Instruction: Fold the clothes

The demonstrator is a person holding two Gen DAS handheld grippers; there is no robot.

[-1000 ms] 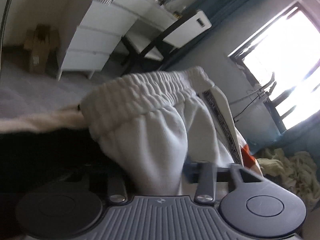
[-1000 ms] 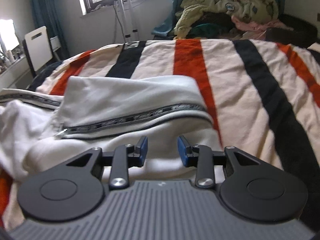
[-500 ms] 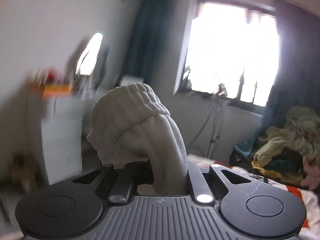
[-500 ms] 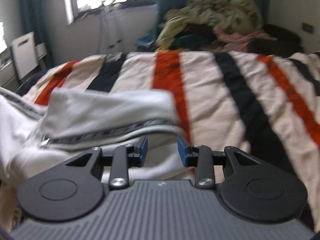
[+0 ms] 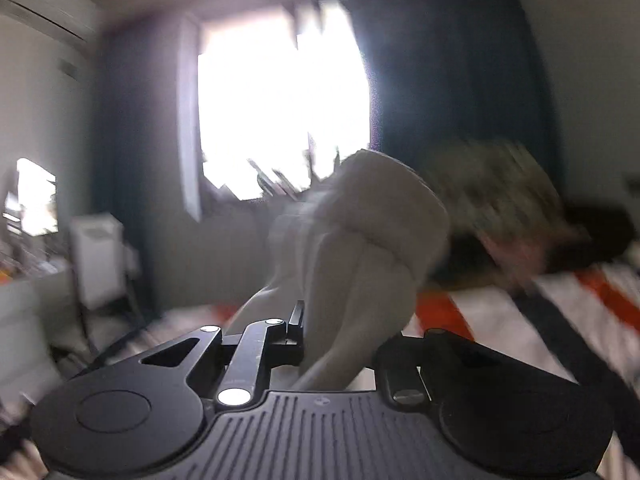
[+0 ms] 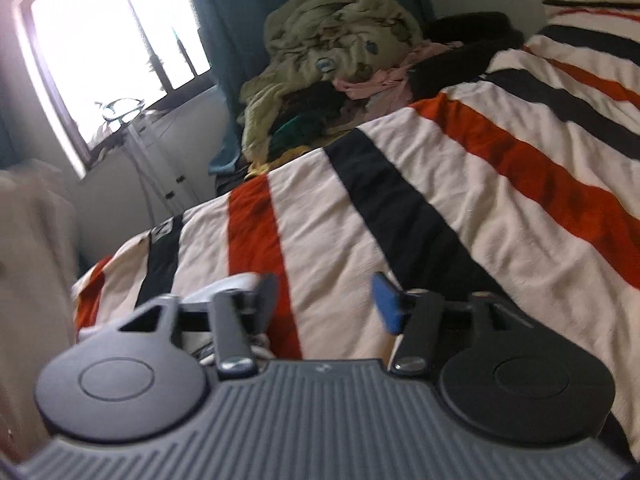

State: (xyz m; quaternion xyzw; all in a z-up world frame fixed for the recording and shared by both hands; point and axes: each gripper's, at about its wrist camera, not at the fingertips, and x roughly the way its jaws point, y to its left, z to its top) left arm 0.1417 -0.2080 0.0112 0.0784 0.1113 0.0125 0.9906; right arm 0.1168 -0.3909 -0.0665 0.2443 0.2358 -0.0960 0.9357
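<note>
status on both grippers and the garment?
Left gripper shut on white garment, held above striped bed. Right gripper open, empty. Nothing in the way.

Ahead of right tool (image 6: 324, 304): the striped bed cover (image 6: 460, 208) lies flat and bare, open to pass over.
Far end of bed: a heap of clothes (image 6: 340, 60) blocks the way.
Left of right tool: white fabric (image 6: 36, 248) hangs close.
Left tool (image 5: 340, 332): white garment (image 5: 360, 256) fills the gap between its fingers.
</note>
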